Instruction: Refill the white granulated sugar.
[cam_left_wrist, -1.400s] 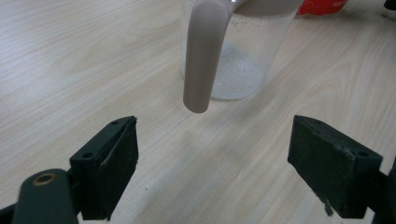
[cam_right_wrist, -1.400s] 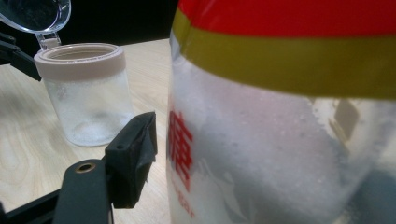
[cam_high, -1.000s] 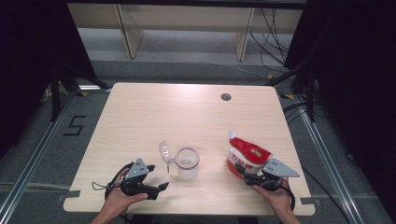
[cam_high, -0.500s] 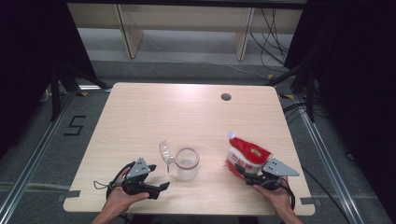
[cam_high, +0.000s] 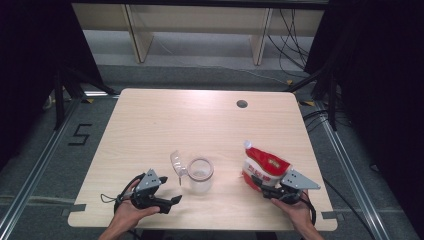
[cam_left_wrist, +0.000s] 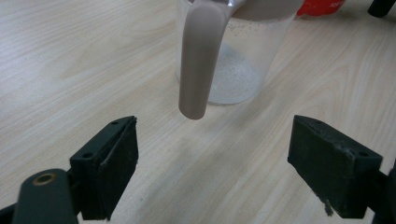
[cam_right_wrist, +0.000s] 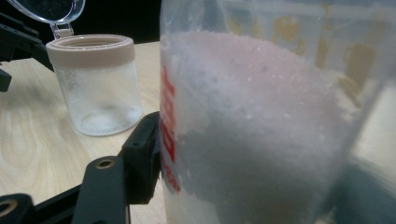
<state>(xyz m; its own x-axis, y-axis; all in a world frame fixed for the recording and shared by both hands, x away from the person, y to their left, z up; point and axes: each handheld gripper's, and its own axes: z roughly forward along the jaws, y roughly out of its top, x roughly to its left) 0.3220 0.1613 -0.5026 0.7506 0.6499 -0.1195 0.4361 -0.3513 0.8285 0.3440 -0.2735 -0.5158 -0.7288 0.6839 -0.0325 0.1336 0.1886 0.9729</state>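
On the light wooden desk (cam_high: 200, 120) a clear plastic jar with a beige collar (cam_high: 200, 175) stands upright a little toward six o'clock from the centre, and its transparent hinged lid (cam_high: 177, 162) is flipped open at the jar's nine o'clock side. In the left gripper view a little white powder lies at the bottom of the jar. The left tongs (cam_high: 170, 204) rest near the desk edge at about seven o'clock from the jar, released, with nothing between the black jaws; the jar's beige handle (cam_left_wrist: 201, 60) hangs just ahead of them. The right tongs (cam_high: 261, 186) are at about four o'clock from the jar and are clenched on a red and white soft pouch of white grains (cam_high: 264, 167), which leans on the desk there, well apart from the jar.
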